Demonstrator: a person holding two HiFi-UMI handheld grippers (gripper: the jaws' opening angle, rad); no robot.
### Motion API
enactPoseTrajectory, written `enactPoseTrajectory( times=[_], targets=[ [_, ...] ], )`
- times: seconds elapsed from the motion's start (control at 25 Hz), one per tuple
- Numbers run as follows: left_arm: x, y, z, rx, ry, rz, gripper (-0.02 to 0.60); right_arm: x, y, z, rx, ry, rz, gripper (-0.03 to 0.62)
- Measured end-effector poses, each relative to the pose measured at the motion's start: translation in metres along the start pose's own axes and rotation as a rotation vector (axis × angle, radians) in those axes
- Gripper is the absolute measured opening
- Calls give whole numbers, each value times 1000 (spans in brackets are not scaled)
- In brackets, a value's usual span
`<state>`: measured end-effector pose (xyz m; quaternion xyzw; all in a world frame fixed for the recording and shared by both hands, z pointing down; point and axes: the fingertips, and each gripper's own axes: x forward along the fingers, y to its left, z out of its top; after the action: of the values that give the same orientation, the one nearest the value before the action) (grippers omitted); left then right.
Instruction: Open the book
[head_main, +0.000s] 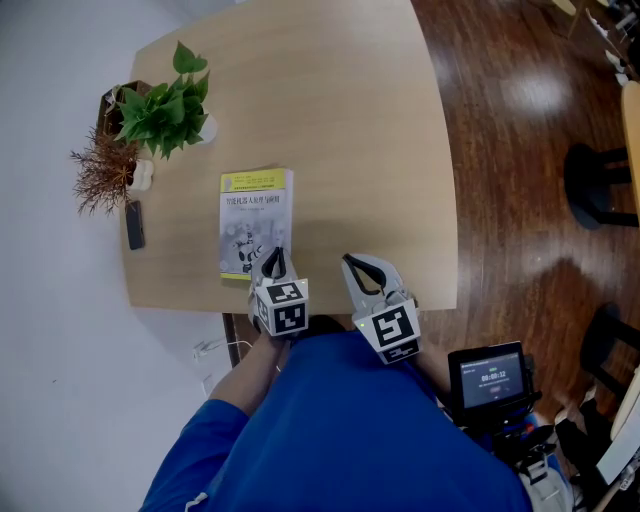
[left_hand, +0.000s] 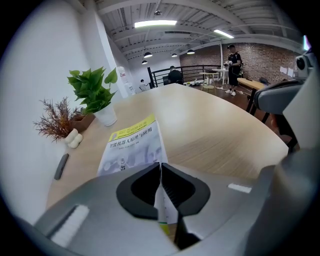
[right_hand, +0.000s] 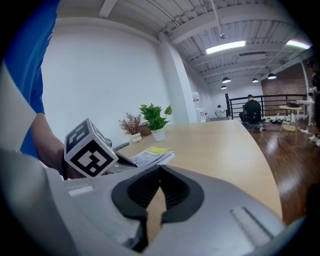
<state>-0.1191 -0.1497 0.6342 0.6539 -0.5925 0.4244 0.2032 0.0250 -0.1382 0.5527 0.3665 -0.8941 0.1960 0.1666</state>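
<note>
Your left gripper (head_main: 273, 262) is pinched tight on the near cover edge of the yellow-and-white paperback book (head_main: 255, 215), which lies near-left on the pale wooden table (head_main: 350, 120). It isn't open yet; the lifting remains. Your right gripper (head_main: 352, 265) is closed on nothing. Far left, a white pot (left_hand: 106, 115) holds a green leafy plant (head_main: 165, 105).

A wooden table (head_main: 380, 150) carries a book (head_main: 255, 215), potted plant (head_main: 165, 105) and dried sprigs (head_main: 100, 175).
</note>
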Motion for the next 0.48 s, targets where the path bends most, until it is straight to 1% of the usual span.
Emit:
enactPoseTrajectory(
  times=[0.2,0.48],
  targets=[
    [-1,1,1,-29,-1,-25,18,-1,0,-1,-7,-4,2,3],
    [1,3,2,-66,7,-80,18,1,1,2,-11,-1,1,2]
  ],
)
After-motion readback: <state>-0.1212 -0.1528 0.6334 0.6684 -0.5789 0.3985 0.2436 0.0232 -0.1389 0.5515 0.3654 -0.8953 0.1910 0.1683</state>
